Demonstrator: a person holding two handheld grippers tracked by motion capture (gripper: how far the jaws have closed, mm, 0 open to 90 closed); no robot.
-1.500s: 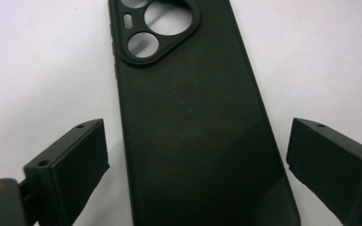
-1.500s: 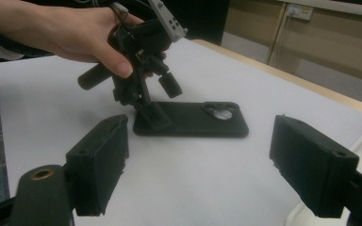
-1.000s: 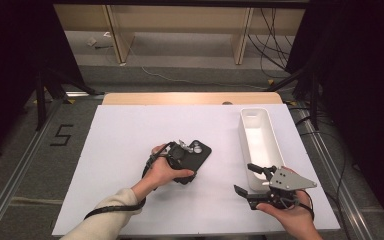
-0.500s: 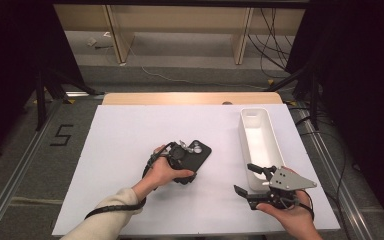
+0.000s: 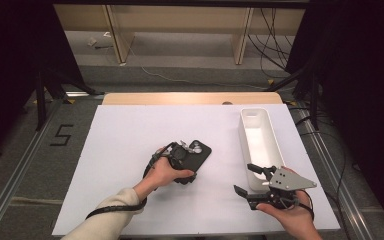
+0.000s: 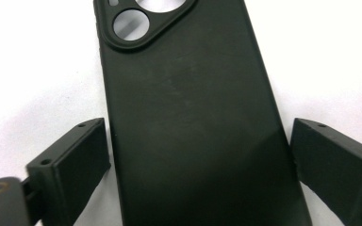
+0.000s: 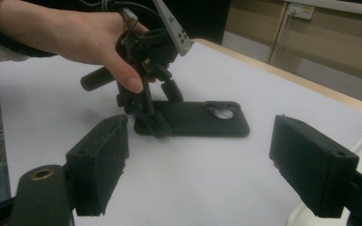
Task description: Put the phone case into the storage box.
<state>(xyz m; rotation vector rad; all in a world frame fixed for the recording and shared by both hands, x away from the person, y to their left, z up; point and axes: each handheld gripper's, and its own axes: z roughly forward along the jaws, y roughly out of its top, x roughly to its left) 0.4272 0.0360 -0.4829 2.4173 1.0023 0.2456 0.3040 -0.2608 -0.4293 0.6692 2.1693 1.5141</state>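
A black phone case (image 5: 201, 152) lies flat on the white table sheet (image 5: 125, 150), camera cut-out facing up. My left gripper (image 5: 179, 165) points down over its near end, held in the person's left hand. In the left gripper view the case (image 6: 188, 117) lies between the open jaws of the left gripper (image 6: 200, 160). One jaw is at the case's edge and a thin gap shows at the other. My right gripper (image 5: 245, 178) is open and holds nothing, to the right near the front edge. The right gripper view looks through the right gripper (image 7: 205, 165) at the case (image 7: 198, 120) and at the left gripper (image 7: 146, 122).
A long white tray (image 5: 256, 142) stands at the right, running front to back, its near end beside my right gripper. A wooden strip (image 5: 190, 98) borders the table's far edge. Metal rails and dark floor flank the table.
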